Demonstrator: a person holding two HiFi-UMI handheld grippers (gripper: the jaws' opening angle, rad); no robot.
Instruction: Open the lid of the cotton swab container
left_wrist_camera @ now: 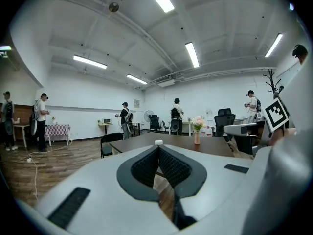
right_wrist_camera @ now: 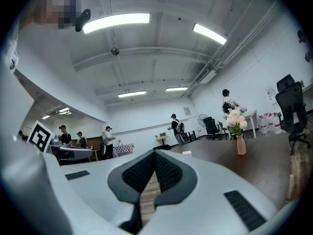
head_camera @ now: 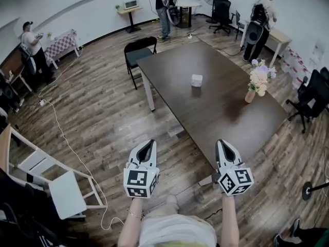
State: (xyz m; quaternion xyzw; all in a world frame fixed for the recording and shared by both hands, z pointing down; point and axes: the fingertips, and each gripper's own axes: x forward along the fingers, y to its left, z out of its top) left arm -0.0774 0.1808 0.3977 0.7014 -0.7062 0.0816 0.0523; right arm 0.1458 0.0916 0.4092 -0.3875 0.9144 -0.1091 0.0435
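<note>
A small white cotton swab container (head_camera: 196, 80) stands with its lid on near the middle of a dark brown table (head_camera: 221, 112). It shows tiny beyond the jaw tips in the left gripper view (left_wrist_camera: 158, 142) and in the right gripper view (right_wrist_camera: 186, 152). My left gripper (head_camera: 150, 143) hangs over the wooden floor short of the table, shut, holding nothing. My right gripper (head_camera: 223, 143) hovers just above the table's near edge, also shut and empty. Both point toward the container, which stands well beyond them.
A pink vase of flowers (head_camera: 258, 82) stands on the table's right side. A black folding chair (head_camera: 138, 53) sits at the table's far left corner. A white rack (head_camera: 49, 174) and a cable lie on the floor at left. Several people stand along the far walls.
</note>
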